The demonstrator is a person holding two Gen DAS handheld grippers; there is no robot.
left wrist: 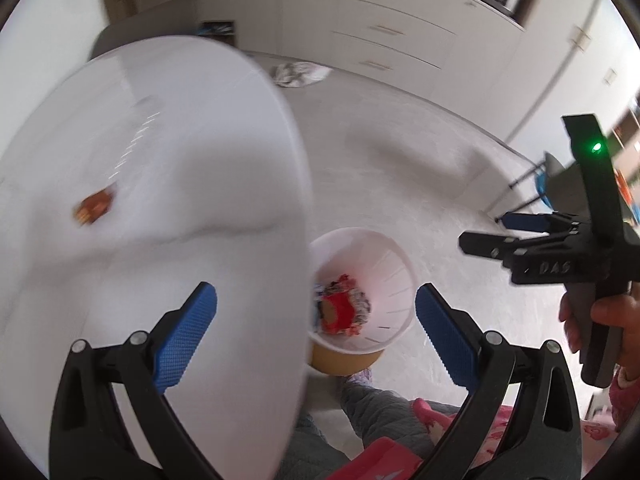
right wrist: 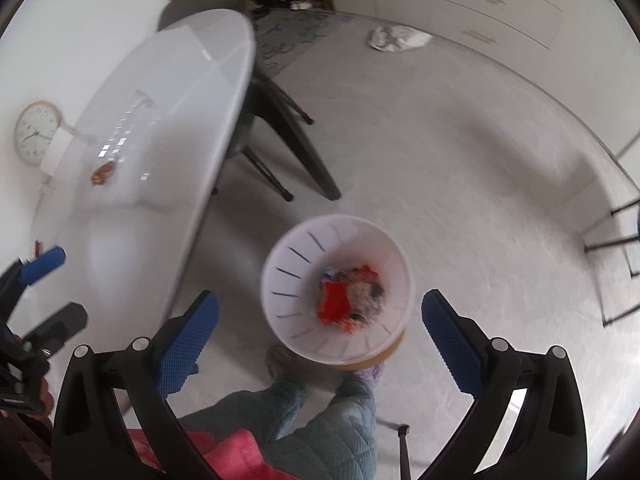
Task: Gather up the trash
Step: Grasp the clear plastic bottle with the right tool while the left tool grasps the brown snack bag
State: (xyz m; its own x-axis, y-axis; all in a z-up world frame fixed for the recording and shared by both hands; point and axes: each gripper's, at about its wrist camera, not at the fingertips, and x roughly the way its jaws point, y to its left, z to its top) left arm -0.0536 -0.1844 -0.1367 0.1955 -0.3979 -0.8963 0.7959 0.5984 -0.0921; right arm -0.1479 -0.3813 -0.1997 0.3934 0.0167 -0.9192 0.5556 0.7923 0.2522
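A white trash bin stands on the floor beside the white round table; it shows in the right wrist view too. Red and mixed wrappers lie in its bottom. A small orange-brown wrapper lies on the table top. My left gripper is open and empty, held above the table edge and the bin. My right gripper is open and empty, above the bin; it also shows at the right of the left wrist view.
A crumpled white bag lies on the floor near white drawers. A dark chair stands under the table. A clock leans at the wall. The person's legs are below.
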